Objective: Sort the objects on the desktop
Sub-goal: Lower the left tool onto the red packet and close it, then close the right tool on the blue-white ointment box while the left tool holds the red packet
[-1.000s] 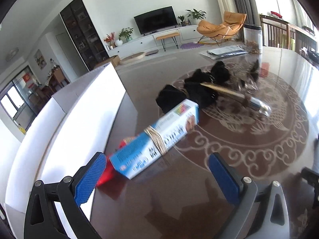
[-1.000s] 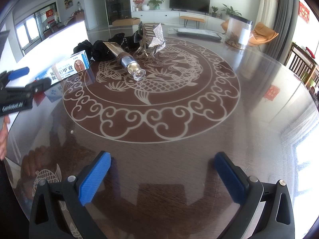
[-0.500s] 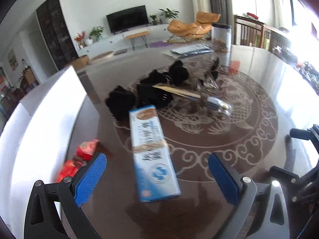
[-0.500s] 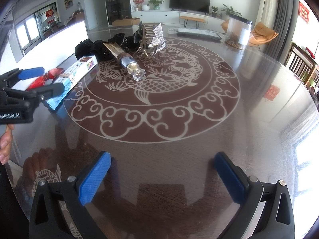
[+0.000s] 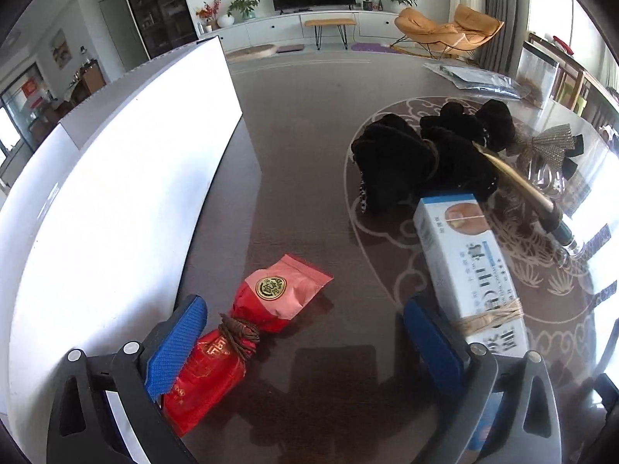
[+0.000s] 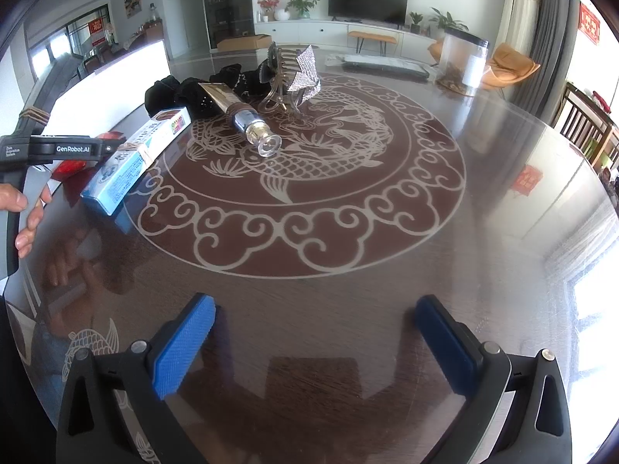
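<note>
left gripper [image 5: 301, 342] hangs spread over the red packet [image 5: 240, 332] on the worktop [image 5: 309, 193], apparently the next pick; centre on its tied waist before closing. right gripper [image 6: 315, 342] idles spread.

Packet [image 5: 251, 332] left of box [image 5: 470, 270] — scrunchies [image 5: 429, 154] behind both

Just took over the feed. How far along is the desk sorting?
Nothing looks sorted yet. Both grippers are open and empty. The left gripper hangs low beside the red packets, with the blue box at its other finger; the right gripper waits over bare table. The black scrunchies, gold tube and hair clip are still piled together.
</note>
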